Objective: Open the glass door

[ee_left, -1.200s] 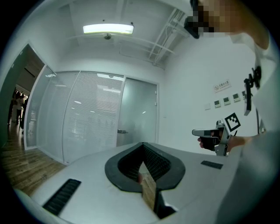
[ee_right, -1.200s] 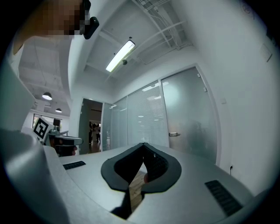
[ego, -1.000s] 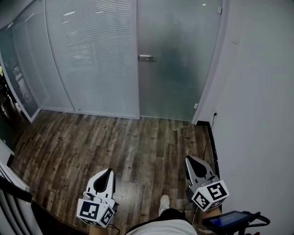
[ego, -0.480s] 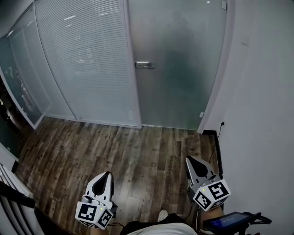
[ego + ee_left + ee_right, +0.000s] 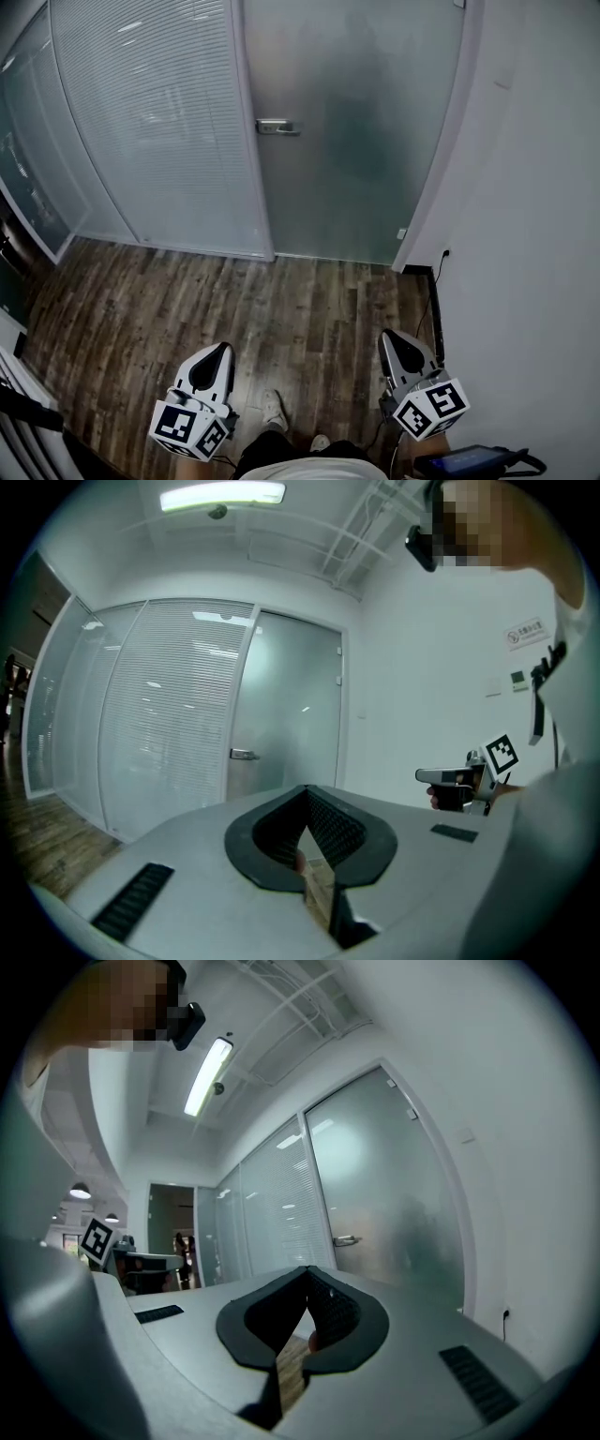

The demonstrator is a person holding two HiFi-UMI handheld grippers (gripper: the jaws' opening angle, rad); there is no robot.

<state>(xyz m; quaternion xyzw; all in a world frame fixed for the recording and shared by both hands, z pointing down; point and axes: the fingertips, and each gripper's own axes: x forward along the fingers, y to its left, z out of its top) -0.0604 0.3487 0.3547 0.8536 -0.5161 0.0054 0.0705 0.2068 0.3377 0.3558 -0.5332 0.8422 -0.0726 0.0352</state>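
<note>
Fingers (image 5: pixel 330 825) shut, left gripper (image 5: pixel 223 348), right gripper (image 5: pixel 384 336), empty

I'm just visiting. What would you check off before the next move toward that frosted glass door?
1. Frosted glass door found, closed: ok.
2. Door handle in plain view: ok.
3. Left tongs ready to grab: not ok, shut, empty.
4. Right tongs ready to grab: not ok, shut, empty.
5. Handle within reach: not ok, both tongs well short of it.
6. Which way the door swings: cannot tell.
</note>
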